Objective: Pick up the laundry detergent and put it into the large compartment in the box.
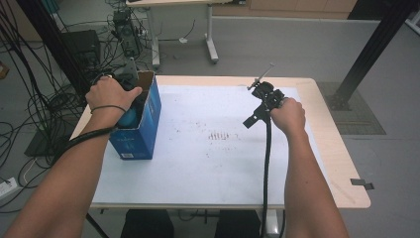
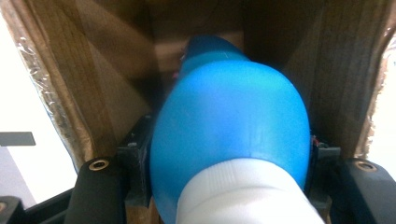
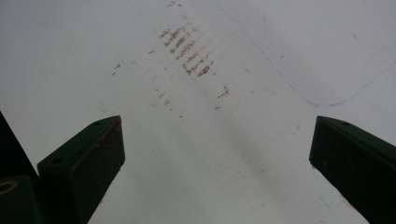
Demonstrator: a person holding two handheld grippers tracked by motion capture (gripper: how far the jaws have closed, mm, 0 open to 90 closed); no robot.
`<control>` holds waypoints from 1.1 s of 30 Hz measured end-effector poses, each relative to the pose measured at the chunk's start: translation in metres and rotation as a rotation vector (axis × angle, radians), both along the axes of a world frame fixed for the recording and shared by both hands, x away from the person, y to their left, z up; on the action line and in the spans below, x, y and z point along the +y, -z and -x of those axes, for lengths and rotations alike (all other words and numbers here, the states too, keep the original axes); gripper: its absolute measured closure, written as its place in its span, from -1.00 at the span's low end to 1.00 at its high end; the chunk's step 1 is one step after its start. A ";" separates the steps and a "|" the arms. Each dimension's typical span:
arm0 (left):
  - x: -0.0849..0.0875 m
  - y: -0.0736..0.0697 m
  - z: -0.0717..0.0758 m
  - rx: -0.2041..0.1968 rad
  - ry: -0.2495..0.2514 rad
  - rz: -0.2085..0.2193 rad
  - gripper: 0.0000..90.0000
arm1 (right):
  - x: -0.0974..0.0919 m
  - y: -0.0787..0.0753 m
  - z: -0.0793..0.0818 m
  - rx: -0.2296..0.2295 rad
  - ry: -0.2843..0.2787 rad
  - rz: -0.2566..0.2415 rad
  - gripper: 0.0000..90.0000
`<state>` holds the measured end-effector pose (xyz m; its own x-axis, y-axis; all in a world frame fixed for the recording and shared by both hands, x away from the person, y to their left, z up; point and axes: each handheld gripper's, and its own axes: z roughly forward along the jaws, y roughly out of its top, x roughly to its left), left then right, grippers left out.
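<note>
On the white table point(image 1: 208, 173) the blue carton point(image 1: 143, 134) stands open at its left edge, and the left gripper point(image 2: 229, 154) reaches inside it, clamped on a blue bottle point(image 2: 233, 112) with a white cap. This looks like the lowering-in or lifting-out step (hard to say which); the next move calls for keeping clear of the carton's brown inner walls point(image 2: 84, 70). The right gripper point(image 3: 217, 154) hangs over bare tabletop, jaws wide apart and empty, with rusty smudges point(image 3: 187, 46) just ahead.

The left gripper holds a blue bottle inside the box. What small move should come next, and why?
Probably a short, straight pull of the left gripper back out through the box opening. It is shut on the blue bottle, which lies between the cardboard walls, so tilting may scrape them. The right gripper is open over the bare table and could steady the box if it shifts.
</note>
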<state>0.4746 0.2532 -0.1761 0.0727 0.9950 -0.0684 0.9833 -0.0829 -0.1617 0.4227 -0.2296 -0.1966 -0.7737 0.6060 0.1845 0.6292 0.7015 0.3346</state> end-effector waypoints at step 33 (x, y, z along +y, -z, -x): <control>0.003 0.000 0.000 0.005 -0.001 0.007 -0.19 | 0.000 -0.002 0.001 -0.006 0.000 -0.005 -0.92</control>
<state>0.4747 0.2559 -0.1762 0.0712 0.9946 -0.0761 0.9826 -0.0831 -0.1662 0.4217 -0.2301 -0.1947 -0.7751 0.6049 0.1825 0.6269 0.6999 0.3422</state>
